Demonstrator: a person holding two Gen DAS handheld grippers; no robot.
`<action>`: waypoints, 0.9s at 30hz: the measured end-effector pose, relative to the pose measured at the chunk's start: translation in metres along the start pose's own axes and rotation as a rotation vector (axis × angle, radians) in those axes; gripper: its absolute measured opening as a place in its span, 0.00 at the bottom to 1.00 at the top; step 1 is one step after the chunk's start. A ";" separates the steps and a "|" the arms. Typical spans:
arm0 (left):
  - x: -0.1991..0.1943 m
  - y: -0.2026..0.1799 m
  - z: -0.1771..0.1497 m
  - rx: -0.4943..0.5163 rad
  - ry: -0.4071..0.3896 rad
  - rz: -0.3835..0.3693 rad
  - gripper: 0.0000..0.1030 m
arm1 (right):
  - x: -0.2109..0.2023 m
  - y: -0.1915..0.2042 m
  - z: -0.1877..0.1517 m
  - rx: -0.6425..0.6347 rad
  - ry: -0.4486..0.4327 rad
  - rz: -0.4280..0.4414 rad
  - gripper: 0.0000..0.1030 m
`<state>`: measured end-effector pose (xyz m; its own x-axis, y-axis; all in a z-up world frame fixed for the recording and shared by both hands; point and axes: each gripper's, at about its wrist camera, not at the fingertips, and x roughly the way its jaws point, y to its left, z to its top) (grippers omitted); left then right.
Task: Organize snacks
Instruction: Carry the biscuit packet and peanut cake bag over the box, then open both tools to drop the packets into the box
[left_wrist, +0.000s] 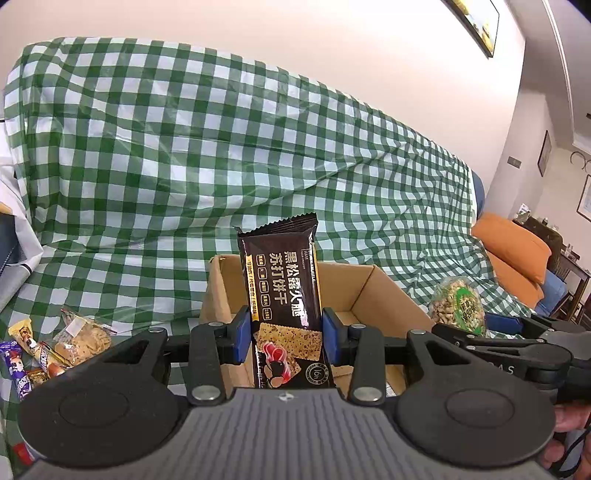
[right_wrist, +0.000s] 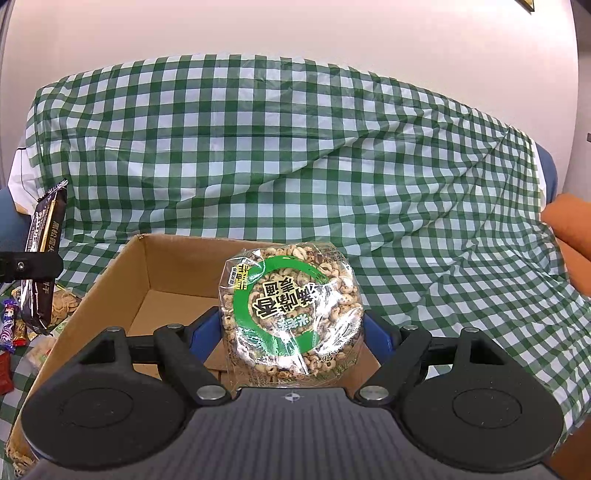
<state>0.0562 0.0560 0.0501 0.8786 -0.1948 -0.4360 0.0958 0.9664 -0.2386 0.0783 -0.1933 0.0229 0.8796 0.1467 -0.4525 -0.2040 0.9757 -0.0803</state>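
Observation:
My left gripper (left_wrist: 284, 332) is shut on a dark brown cracker packet (left_wrist: 282, 295), held upright above the open cardboard box (left_wrist: 384, 291). My right gripper (right_wrist: 291, 332) is shut on a round puffed-grain cake in clear wrap with a green ring label (right_wrist: 290, 312), held over the same cardboard box (right_wrist: 122, 280). In the left wrist view the grain cake (left_wrist: 458, 302) and the right gripper show at the right. In the right wrist view the cracker packet (right_wrist: 42, 258) shows at the left edge.
A green and white checked cloth (left_wrist: 221, 147) covers the sofa behind and under the box. Several loose snack packets (left_wrist: 55, 347) lie on the cloth left of the box. An orange cushion (left_wrist: 513, 251) sits at the right. A hand (left_wrist: 569, 435) holds the right gripper.

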 end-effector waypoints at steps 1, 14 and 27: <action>0.000 -0.001 0.000 0.002 0.001 -0.002 0.42 | 0.000 0.001 0.000 0.000 0.000 -0.001 0.79; 0.003 -0.014 -0.003 0.041 0.006 -0.058 0.42 | -0.002 0.001 0.001 0.011 0.003 -0.012 0.79; 0.004 -0.026 -0.005 0.067 0.004 -0.148 0.42 | 0.001 0.003 0.002 0.024 0.011 -0.023 0.79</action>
<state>0.0550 0.0290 0.0500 0.8506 -0.3368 -0.4039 0.2553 0.9359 -0.2428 0.0797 -0.1903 0.0240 0.8792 0.1229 -0.4603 -0.1738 0.9823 -0.0696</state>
